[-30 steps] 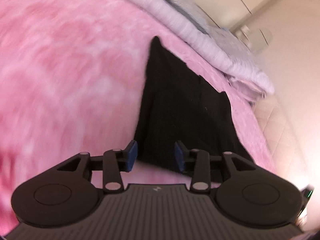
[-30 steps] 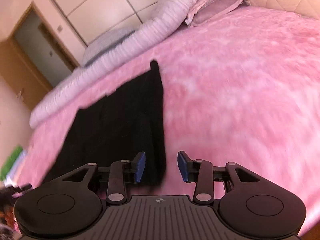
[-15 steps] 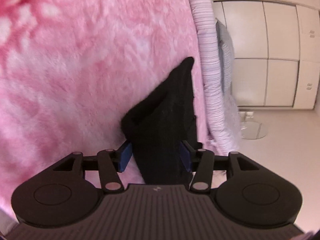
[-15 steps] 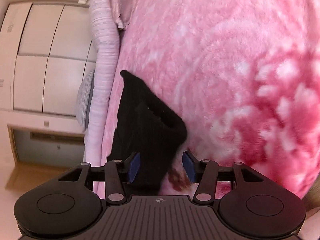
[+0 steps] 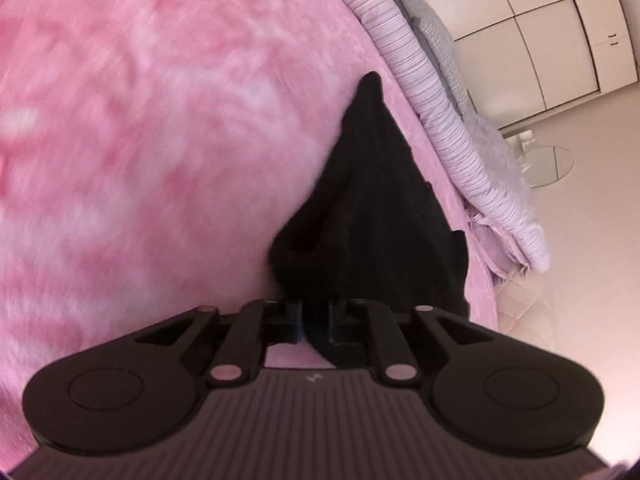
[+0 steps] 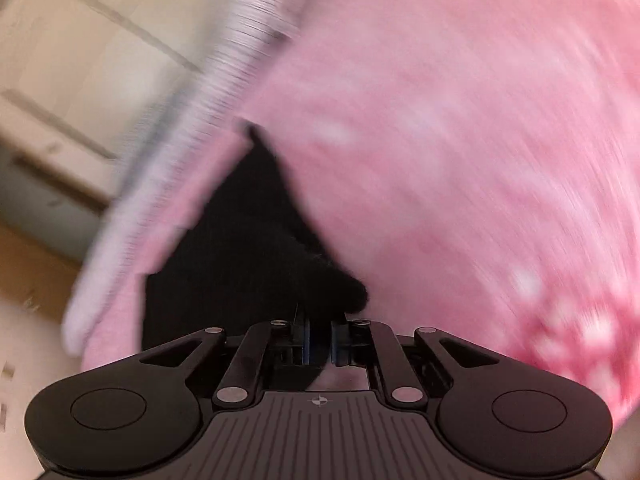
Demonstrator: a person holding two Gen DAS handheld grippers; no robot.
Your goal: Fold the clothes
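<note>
A black garment [image 5: 372, 208] lies on a fluffy pink blanket [image 5: 140, 140], narrowing to a point at its far end. My left gripper [image 5: 314, 320] is at the garment's near edge, where the cloth bunches into a fold. Its jaws are closing, and black cloth is pinched between the blue pads. The right wrist view is blurred by motion. There the same garment [image 6: 248, 248] runs away from my right gripper [image 6: 319, 340]. Those jaws are closing too, nearly together, with a dark edge of the cloth between them.
A folded lilac striped quilt [image 5: 440, 120] and pillows lie along the bed's edge beyond the garment. White wardrobe doors [image 5: 560, 20] and a round stand [image 5: 548, 162] on the pale floor are behind it. Pink blanket [image 6: 460, 160] fills the right of the right wrist view.
Both grippers stood open around the garment's near edge and have since closed on it. Both views have rolled, and the cloth edge has bunched up at the pads.
</note>
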